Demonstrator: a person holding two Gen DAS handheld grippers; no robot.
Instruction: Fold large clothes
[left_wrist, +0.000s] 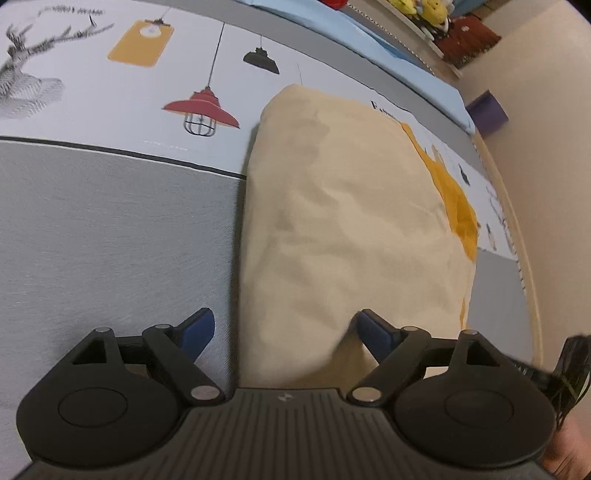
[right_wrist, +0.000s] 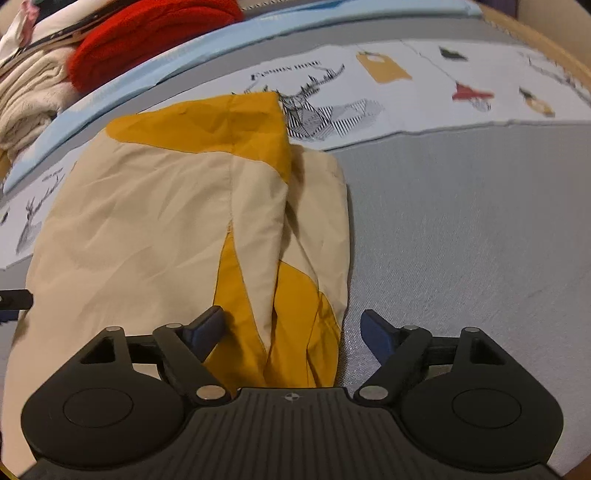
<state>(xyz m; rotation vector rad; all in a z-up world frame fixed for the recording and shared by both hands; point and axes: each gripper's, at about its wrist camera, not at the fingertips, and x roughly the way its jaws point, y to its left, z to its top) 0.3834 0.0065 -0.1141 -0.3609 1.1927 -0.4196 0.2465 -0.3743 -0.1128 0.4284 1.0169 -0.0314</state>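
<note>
A cream and mustard-yellow garment (left_wrist: 343, 221) lies folded into a long strip on the bed. In the right wrist view it (right_wrist: 166, 221) shows its yellow panels and folded-in side. My left gripper (left_wrist: 284, 325) is open, straddling the garment's near left edge, its right finger (left_wrist: 376, 330) resting on the cloth. My right gripper (right_wrist: 291, 325) is open over the near right edge, with yellow fabric between its spread jaws. Neither holds the cloth.
The bed cover (left_wrist: 110, 240) is grey with a white band printed with lamps and deer. A blue pillow edge (right_wrist: 147, 62), a red cloth (right_wrist: 147, 33) and cream blankets (right_wrist: 33, 96) lie at the head. The bed's wooden edge (left_wrist: 517, 221) runs along the right.
</note>
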